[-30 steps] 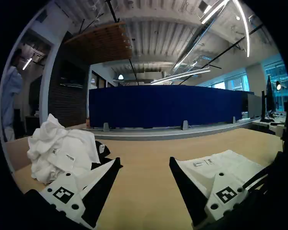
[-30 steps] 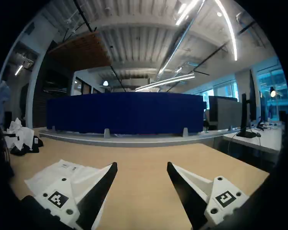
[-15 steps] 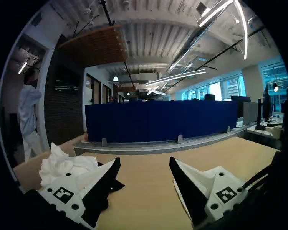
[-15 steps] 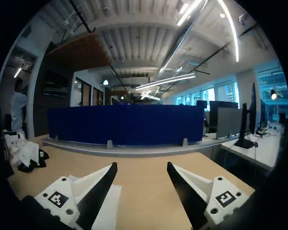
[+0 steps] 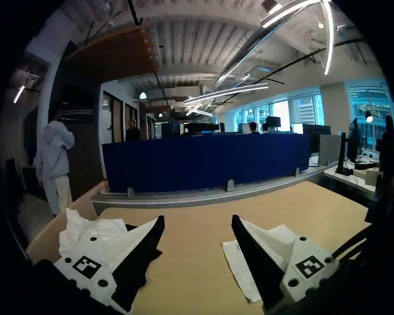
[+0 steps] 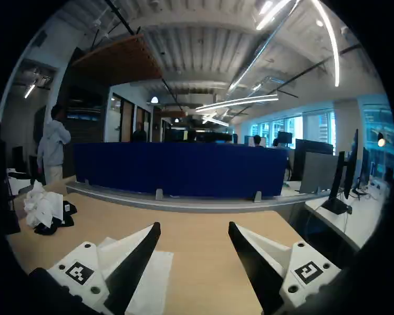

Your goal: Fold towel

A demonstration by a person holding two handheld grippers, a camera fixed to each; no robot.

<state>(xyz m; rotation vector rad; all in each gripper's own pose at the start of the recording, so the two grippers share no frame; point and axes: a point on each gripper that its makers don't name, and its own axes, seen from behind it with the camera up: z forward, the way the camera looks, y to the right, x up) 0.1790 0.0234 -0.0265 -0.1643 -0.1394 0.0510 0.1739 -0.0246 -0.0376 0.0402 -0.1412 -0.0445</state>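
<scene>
A flat white towel (image 5: 244, 262) lies on the wooden table (image 5: 197, 236), partly under the right finger of my left gripper (image 5: 197, 231), which is open and holds nothing. The same towel (image 6: 157, 273) lies beneath the left finger of my right gripper (image 6: 193, 236), also open with nothing between its fingers. A crumpled heap of white cloth (image 5: 89, 233) on something black sits at the table's left end, seen again as the heap (image 6: 43, 207) at far left in the right gripper view.
A blue partition (image 5: 207, 160) on a grey rail runs along the table's far edge. A person in a grey hoodie (image 5: 54, 157) stands beyond the left end. Monitors and desks (image 6: 344, 184) stand to the right. Bare tabletop lies between both grippers and the partition.
Both grippers have risen and drawn back from the table. The towel and the crumpled heap now look lower and farther off. More of the office shows above the partition.
</scene>
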